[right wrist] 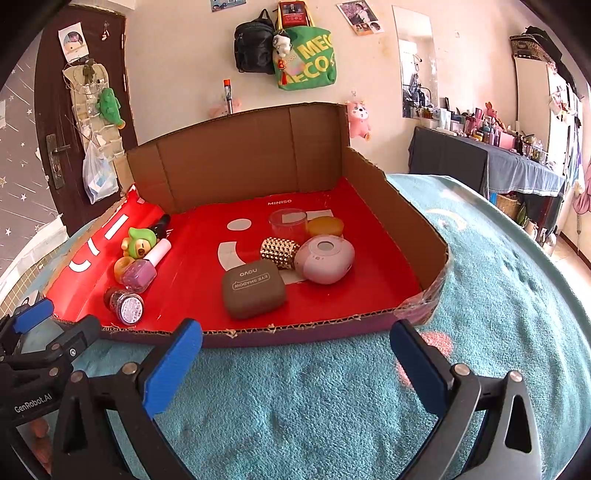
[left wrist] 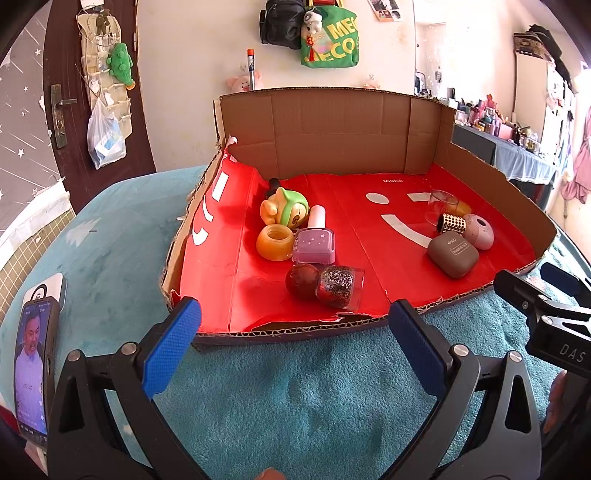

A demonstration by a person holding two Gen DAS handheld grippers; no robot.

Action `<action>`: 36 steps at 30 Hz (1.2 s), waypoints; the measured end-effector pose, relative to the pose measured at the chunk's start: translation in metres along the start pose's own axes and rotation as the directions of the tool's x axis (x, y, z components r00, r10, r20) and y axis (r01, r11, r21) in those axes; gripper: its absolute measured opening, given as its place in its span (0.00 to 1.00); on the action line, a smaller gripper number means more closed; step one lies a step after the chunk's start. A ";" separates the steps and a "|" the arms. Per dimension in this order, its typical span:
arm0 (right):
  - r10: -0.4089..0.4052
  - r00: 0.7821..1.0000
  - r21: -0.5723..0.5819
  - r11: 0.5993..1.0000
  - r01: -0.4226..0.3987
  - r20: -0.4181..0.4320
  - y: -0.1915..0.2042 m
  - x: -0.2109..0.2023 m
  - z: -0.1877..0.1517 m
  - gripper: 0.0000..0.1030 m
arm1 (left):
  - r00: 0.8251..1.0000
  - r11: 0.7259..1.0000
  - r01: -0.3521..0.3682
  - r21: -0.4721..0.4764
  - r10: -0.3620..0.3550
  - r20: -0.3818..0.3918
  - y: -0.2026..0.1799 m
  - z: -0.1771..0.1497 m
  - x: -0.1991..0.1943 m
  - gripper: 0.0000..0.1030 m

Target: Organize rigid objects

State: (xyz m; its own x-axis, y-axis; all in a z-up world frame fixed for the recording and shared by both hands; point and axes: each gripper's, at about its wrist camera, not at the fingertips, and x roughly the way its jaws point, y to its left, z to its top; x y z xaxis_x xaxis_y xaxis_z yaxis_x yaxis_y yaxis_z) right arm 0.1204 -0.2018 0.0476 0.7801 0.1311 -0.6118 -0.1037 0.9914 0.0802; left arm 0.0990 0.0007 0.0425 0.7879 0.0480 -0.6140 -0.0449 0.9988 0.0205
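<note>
I am in a lived-in bedroom at home. Under my claws spreads a teal plush blanket (right wrist: 332,406), soft like bedding. Straight ahead of them, on the pale wall, hang a black backpack (right wrist: 254,43), a green tote bag (right wrist: 308,62) and some photos (right wrist: 360,16). Far off to my left stands a dark wooden door (left wrist: 66,110) with a hanging fabric organizer (left wrist: 105,74) and a green plush toy (left wrist: 122,64). Far off to my right, a cloth-covered dresser (right wrist: 517,166) is crowded with cosmetic bottles (right wrist: 487,131), with a mirror (right wrist: 417,62) on the wall above.
</note>
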 end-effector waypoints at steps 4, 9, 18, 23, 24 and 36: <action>-0.002 1.000 -0.001 1.000 0.002 0.000 0.000 0.000 0.000 1.00 | 1.000 1.000 0.003 0.007 -0.003 -0.006 -0.001 0.000 -0.001 1.00; 0.000 1.000 -0.026 1.000 0.000 -0.008 0.005 -0.004 0.000 1.00 | 1.000 1.000 0.003 0.031 -0.003 -0.014 -0.006 0.000 -0.008 1.00; 0.049 0.999 -0.012 0.999 -0.049 -0.006 0.005 -0.027 -0.007 1.00 | 0.998 1.000 0.027 -0.005 -0.027 -0.048 0.001 -0.013 -0.018 1.00; 0.064 0.996 -0.022 0.998 -0.066 -0.066 0.007 -0.024 -0.018 1.00 | 0.994 0.998 0.048 -0.028 -0.051 -0.097 0.005 -0.022 -0.012 1.00; 0.066 0.995 -0.025 0.997 -0.068 -0.076 0.008 -0.023 -0.020 1.00 | 0.993 0.998 0.048 -0.028 -0.051 -0.107 0.005 -0.024 -0.011 1.00; 0.061 0.988 -0.019 0.998 -0.064 -0.140 0.006 -0.008 -0.031 1.00 | 0.984 0.998 0.055 -0.036 -0.061 -0.169 0.004 -0.035 0.002 1.00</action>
State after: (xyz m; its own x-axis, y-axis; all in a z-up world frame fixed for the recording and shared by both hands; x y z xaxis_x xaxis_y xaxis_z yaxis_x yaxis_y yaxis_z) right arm 0.0942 -0.1971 0.0283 0.6782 0.1894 -0.7100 -0.1648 0.9808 0.1043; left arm 0.0791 0.0049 0.0134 0.6741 -0.0153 -0.7385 -0.0232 0.9989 -0.0419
